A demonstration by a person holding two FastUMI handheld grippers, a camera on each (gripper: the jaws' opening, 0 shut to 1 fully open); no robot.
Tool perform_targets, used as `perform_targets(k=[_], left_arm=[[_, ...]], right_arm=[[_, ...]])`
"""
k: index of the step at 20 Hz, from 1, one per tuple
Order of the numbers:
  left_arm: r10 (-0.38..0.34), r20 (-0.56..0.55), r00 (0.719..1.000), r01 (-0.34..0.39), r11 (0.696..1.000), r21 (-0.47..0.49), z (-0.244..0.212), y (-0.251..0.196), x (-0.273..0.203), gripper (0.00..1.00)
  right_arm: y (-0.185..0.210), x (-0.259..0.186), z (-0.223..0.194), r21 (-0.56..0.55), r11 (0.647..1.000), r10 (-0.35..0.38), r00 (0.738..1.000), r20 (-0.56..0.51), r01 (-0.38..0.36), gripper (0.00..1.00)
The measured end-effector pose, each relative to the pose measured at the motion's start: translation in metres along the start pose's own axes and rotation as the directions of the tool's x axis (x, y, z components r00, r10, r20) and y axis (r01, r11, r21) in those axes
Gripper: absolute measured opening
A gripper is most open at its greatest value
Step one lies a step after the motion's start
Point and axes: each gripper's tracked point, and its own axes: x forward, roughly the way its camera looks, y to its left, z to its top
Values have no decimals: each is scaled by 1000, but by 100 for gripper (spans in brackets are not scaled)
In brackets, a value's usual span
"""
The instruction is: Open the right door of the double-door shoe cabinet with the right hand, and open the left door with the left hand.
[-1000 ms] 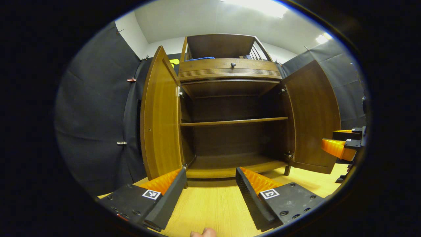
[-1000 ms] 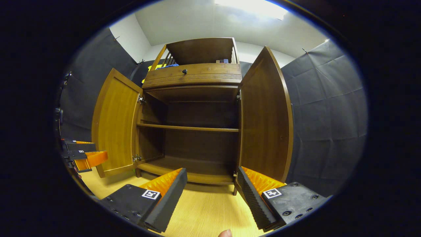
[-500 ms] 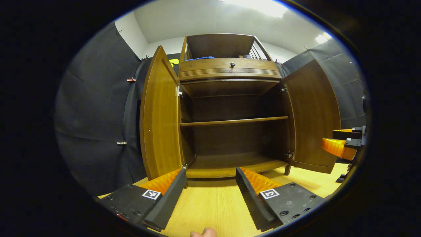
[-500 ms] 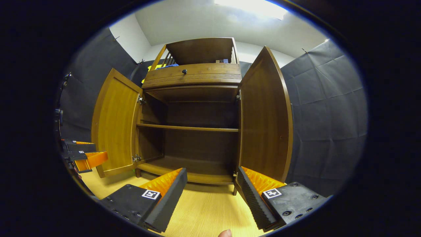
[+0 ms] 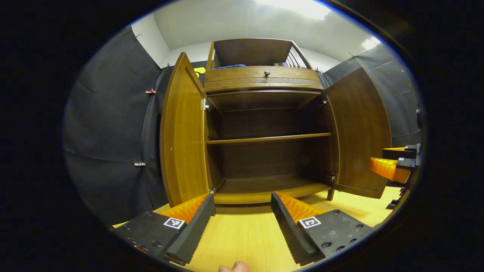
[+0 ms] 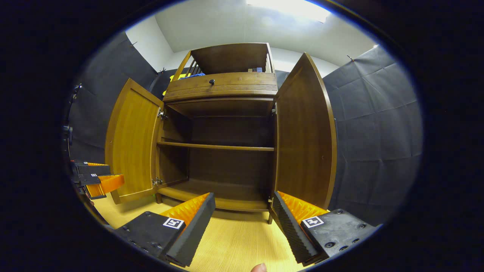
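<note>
The brown wooden shoe cabinet (image 5: 264, 77) (image 6: 227, 85) stands with both doors swung wide. In the left gripper view its left door (image 5: 183, 132) is just ahead of me and its right door (image 5: 361, 132) is farther off. In the right gripper view the right door (image 6: 304, 132) is near and the left door (image 6: 132, 141) far. My left gripper (image 5: 242, 211) is open in front of the cabinet's base, holding nothing, and also appears at the left edge of the right gripper view (image 6: 94, 180). My right gripper (image 6: 244, 213) is open and empty too, seen far right (image 5: 393, 162).
Inside, a single shelf (image 5: 268, 139) spans the dark interior. A drawer front with a small knob (image 5: 267, 73) sits above the doors, with a railed top compartment. The cabinet stands on a light wooden floor (image 5: 242, 241). Black cloth walls (image 6: 374, 143) flank both sides.
</note>
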Motion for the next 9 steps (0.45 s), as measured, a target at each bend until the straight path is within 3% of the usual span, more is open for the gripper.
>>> perform_targets(k=[9], left_arm=[[-2, -2, 1000, 2, 1000, 4, -1, -1, 1, 94]], right_arm=[[-1, -1, 1, 2, 1000, -3, 1000, 4, 3, 99]])
